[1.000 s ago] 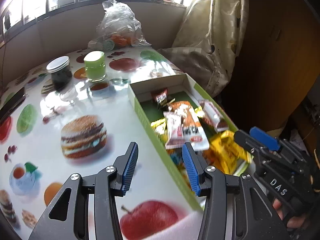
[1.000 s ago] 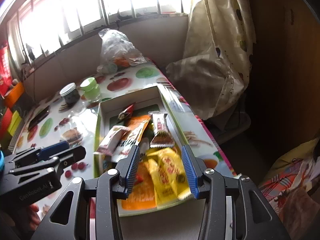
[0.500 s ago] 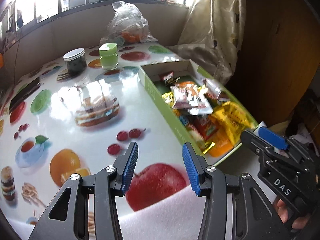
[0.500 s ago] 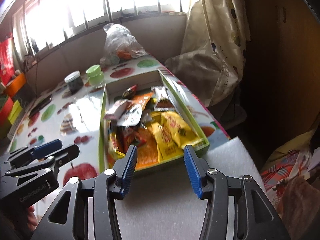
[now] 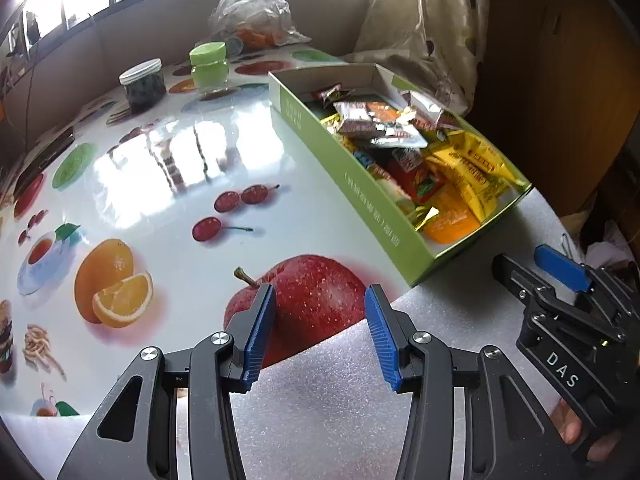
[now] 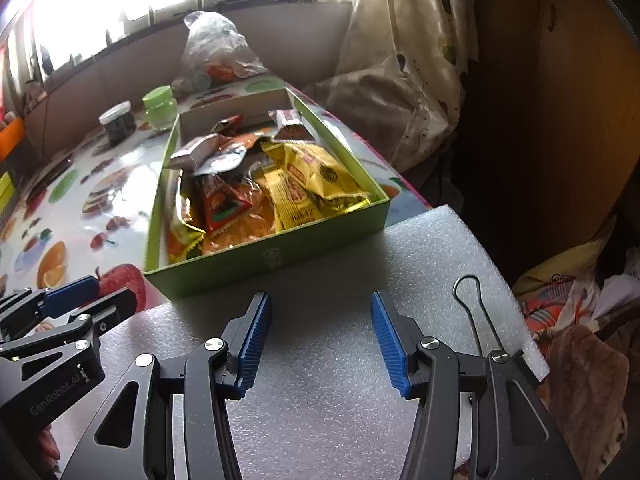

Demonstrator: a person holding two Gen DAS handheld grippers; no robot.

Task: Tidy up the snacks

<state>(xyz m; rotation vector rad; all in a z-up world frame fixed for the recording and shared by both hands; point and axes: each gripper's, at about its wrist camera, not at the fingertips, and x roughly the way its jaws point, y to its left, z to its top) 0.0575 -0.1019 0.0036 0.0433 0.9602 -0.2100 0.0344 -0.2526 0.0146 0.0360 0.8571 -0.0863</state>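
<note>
Hovering above the white foam sheet (image 6: 340, 360) at the near end of the tabletop (image 5: 168, 184), the right hand-held gripper (image 6: 320, 332) has its blue-padded jaws spread wide with nothing between them, and the left hand-held gripper (image 5: 320, 328) beside it is equally wide apart and empty, poised over the foam's edge and a printed apple. Straight ahead of the right one sits the green cardboard box (image 6: 272, 256), its near wall resting on the far edge of the foam; the left one sees the same box off to its right. Inside the box lie the snack packets (image 6: 256, 184): yellow wrappers toward the near right, a red triangular pack and orange bags near the middle, silver and brown sachets toward the far end. No packet shows loose outside the box in either view, so the gathering looks largely done; what may remain, as a judgement, is tidying the heap, since the packets overlap at all angles. Beyond the box, toward the window, stand a green-lidded jar (image 5: 209, 66), a dark jar with a white lid (image 5: 142, 84) and a clear plastic bag (image 5: 252, 12), all well apart from the box. Left of the box the glossy tabletop offers broad open room. Right of the box the tabletop's edge runs close beside the box wall, and a wire binder-clip handle (image 6: 478, 312) stands at the foam's right edge, just beside the right hand-held gripper, so movement is safer on the box's left.
</note>
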